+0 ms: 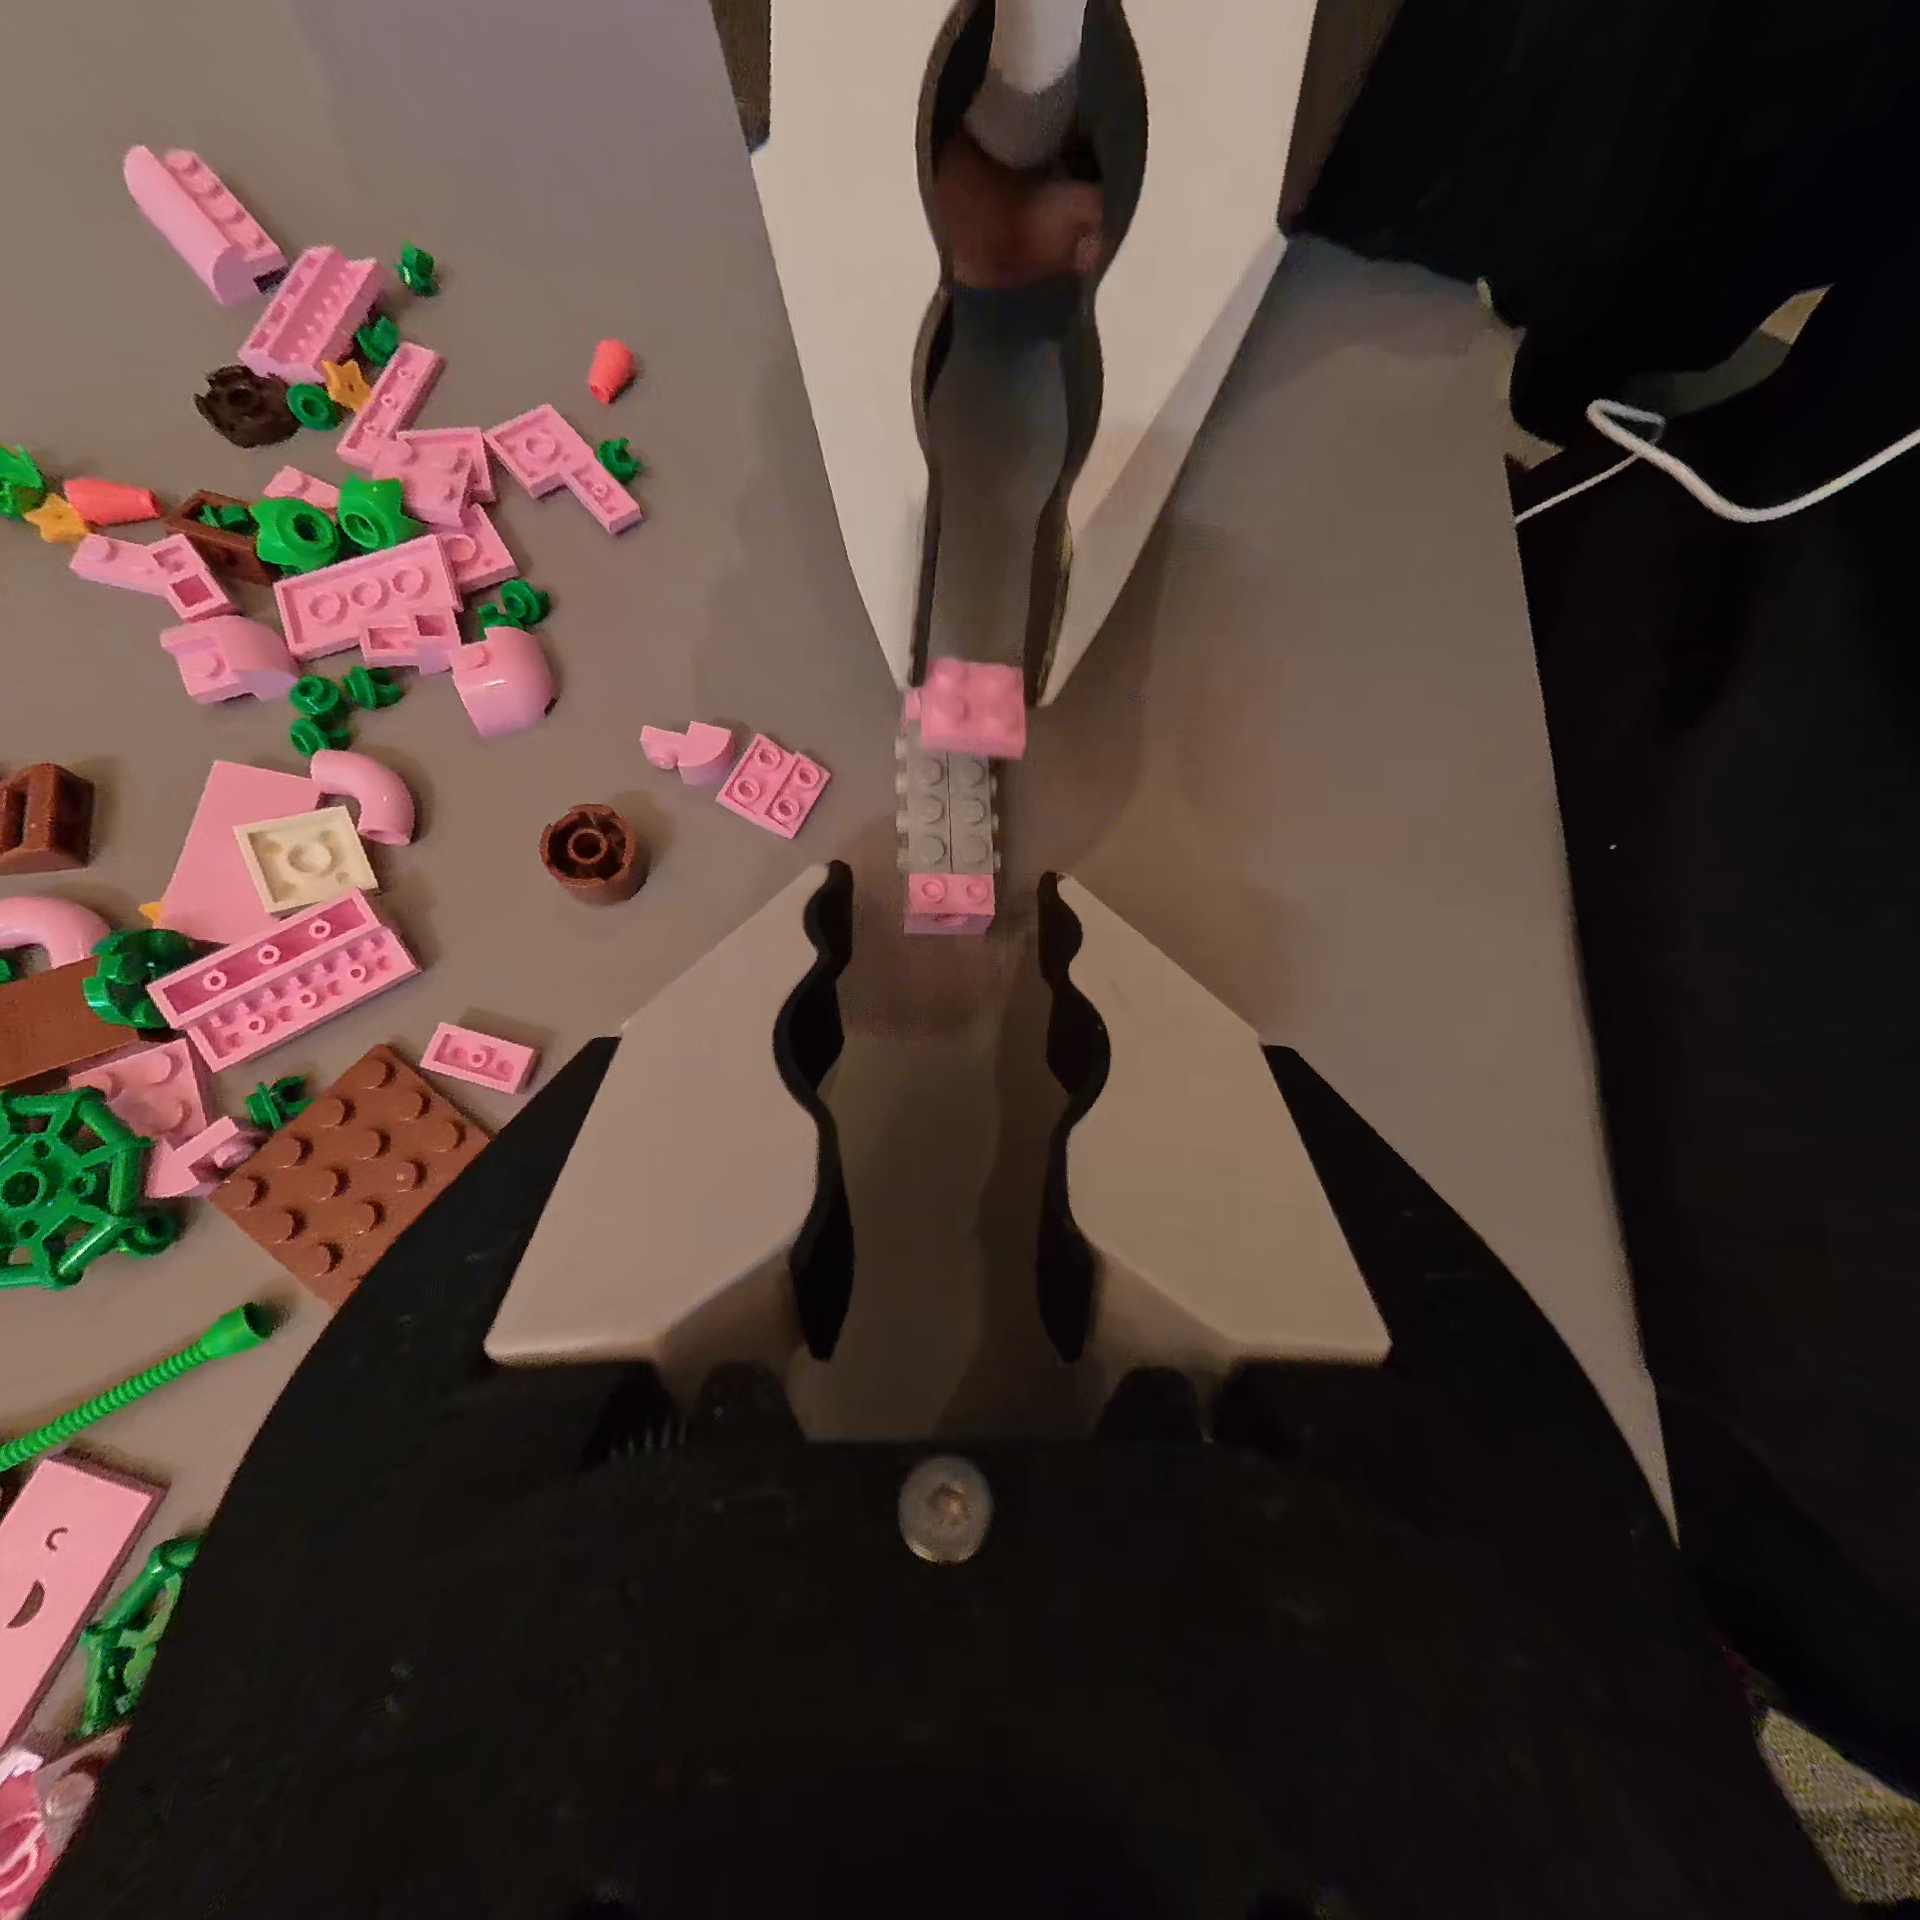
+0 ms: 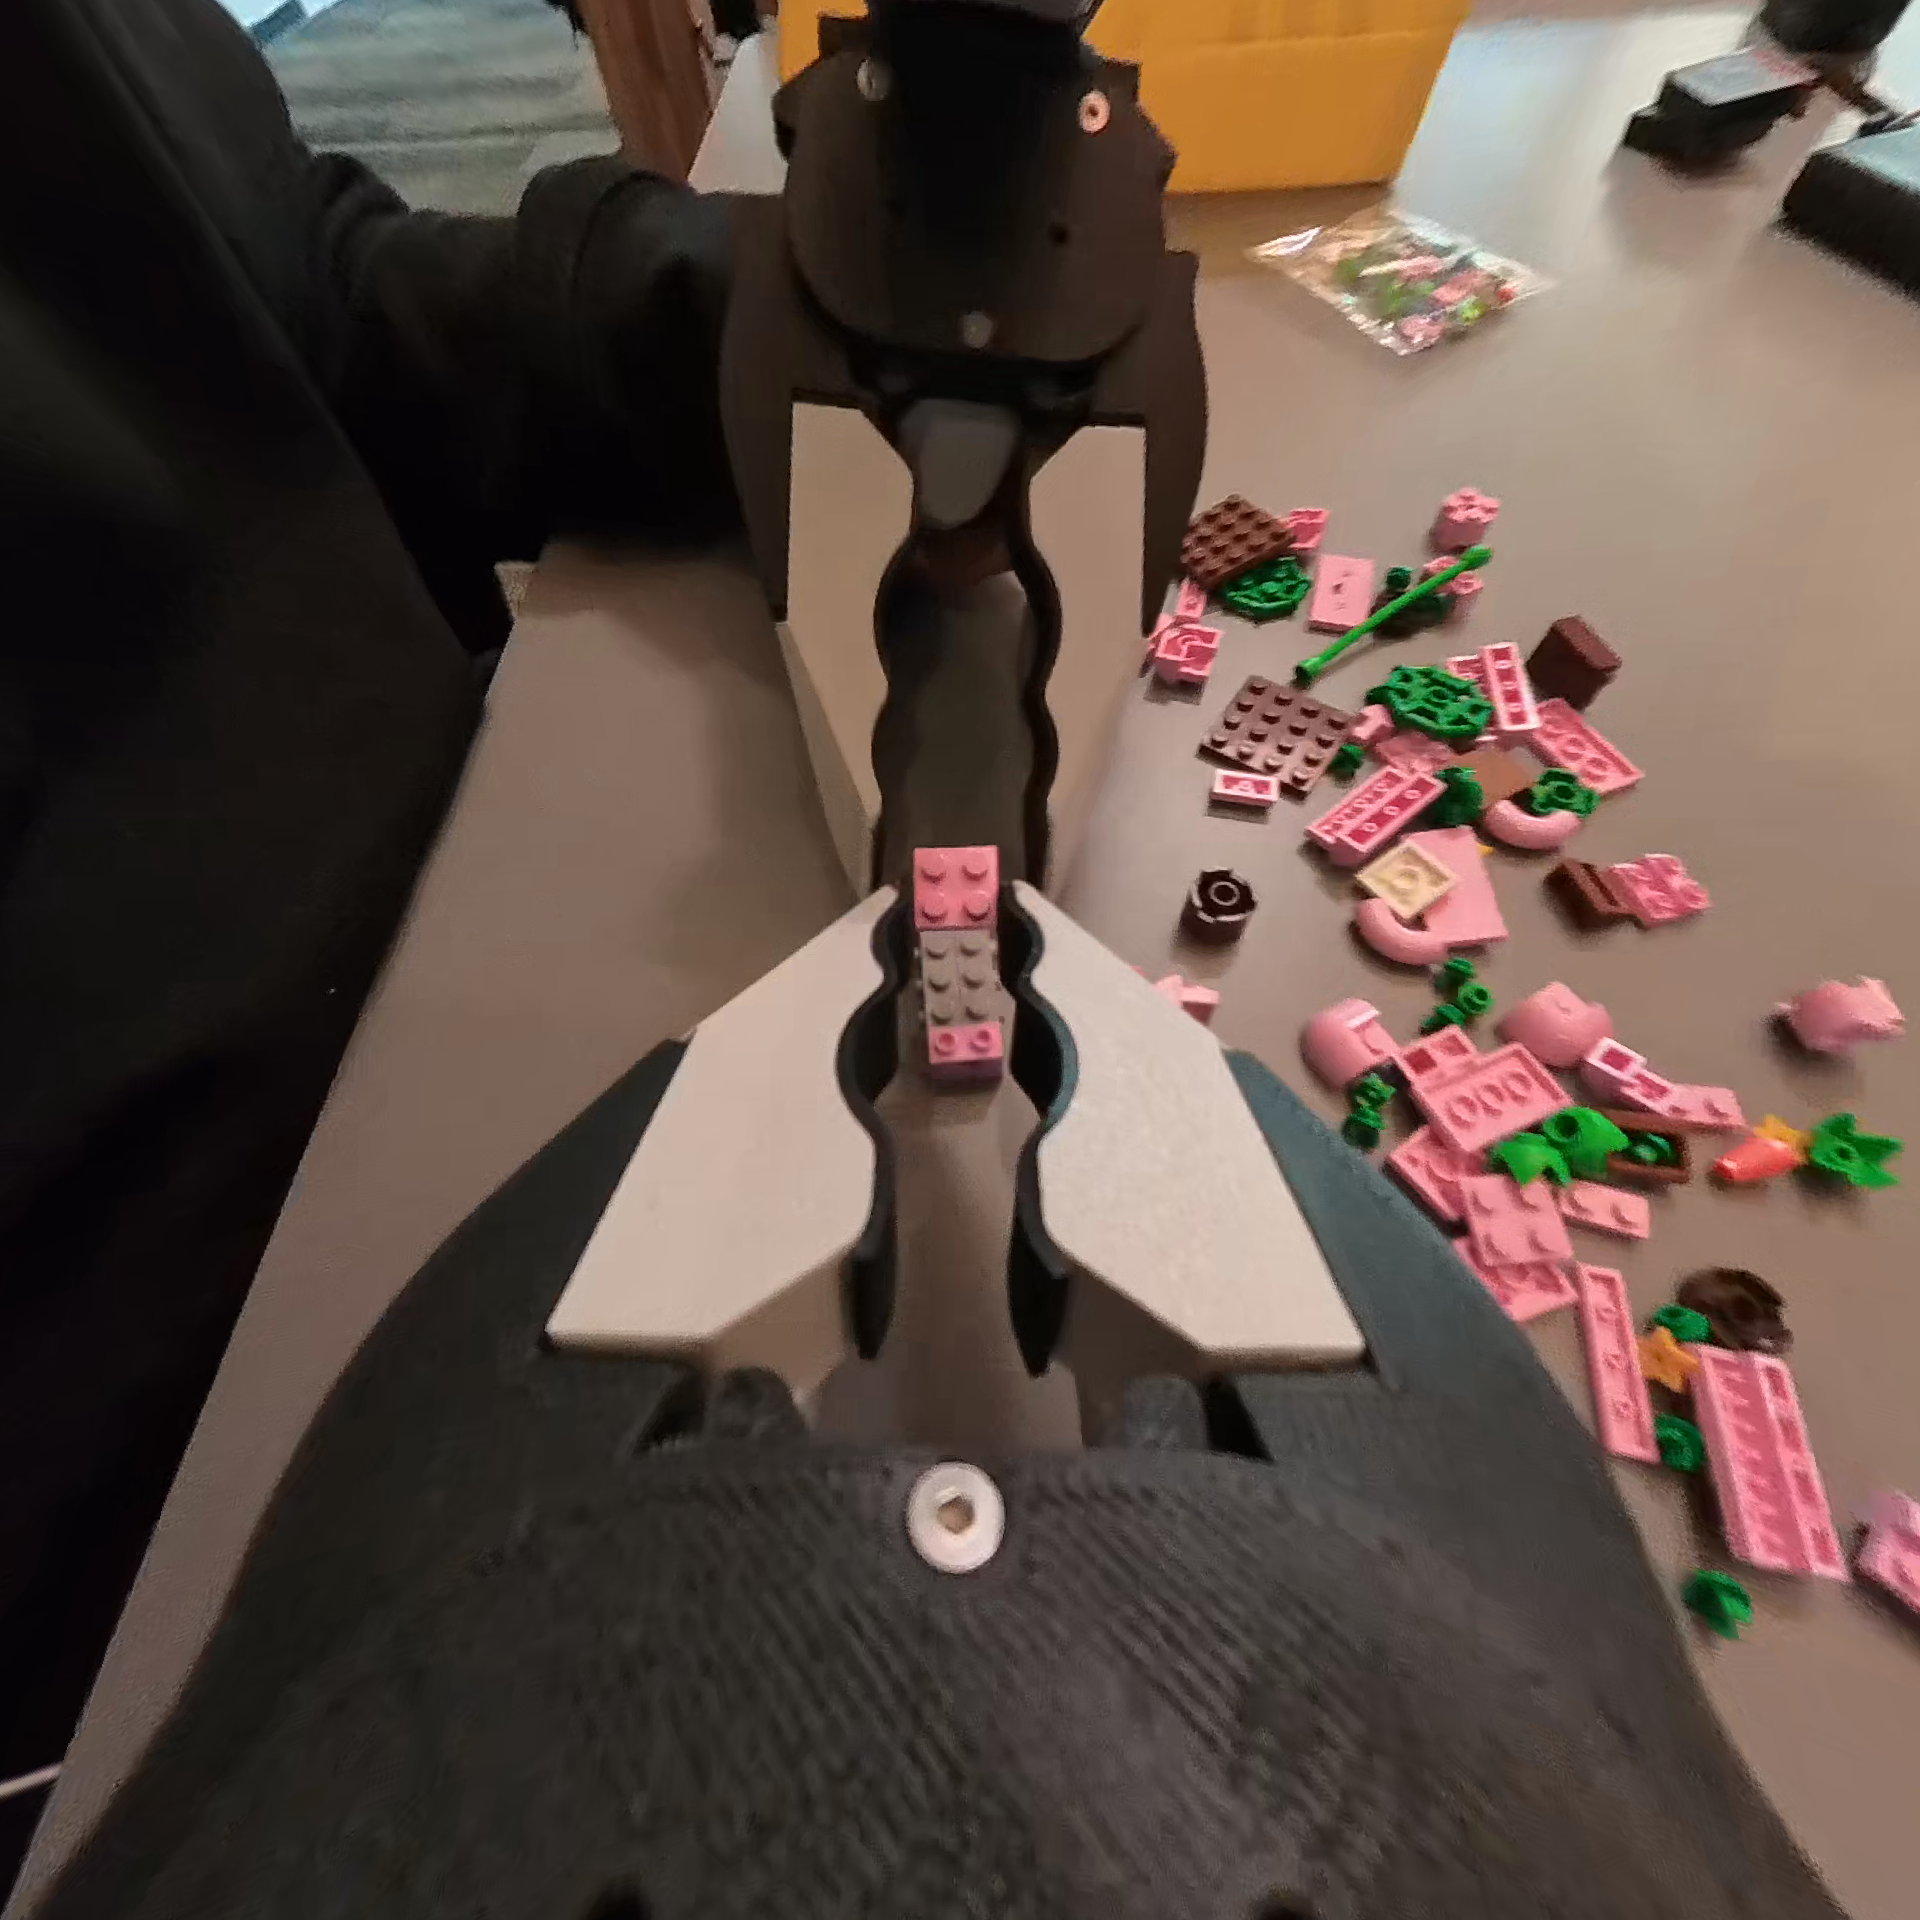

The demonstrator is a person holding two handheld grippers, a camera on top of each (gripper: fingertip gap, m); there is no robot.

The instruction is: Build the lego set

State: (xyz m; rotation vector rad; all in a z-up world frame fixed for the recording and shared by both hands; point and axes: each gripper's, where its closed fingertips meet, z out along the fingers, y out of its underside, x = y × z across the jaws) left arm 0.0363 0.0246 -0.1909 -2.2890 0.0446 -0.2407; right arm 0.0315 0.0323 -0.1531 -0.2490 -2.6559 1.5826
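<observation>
The stack [image 1: 948, 805], a grey brick w/ pink bricks at both ends, is sitting betw. the two grippers, over the bench [image 1: 623, 156]. R gripper [image 2: 954, 914] fingers are closing on the stack's grey middle, gripping it near the tips. L gripper [image 1: 945, 883] fingers are standing apart, open, w/ the stack's near pink end just ahead of the tips, not touching. In the right wrist view the L gripper is facing in from beyond the stack. Loose pieces [image 1: 312, 623], pink, green, brown, are lying on the bench well left of the stack in the left wrist view; a brown round piece [image 1: 589, 850] is sitting nearest the stack. A clear bag [image 2: 1397, 275] is lying far beyond the stack
</observation>
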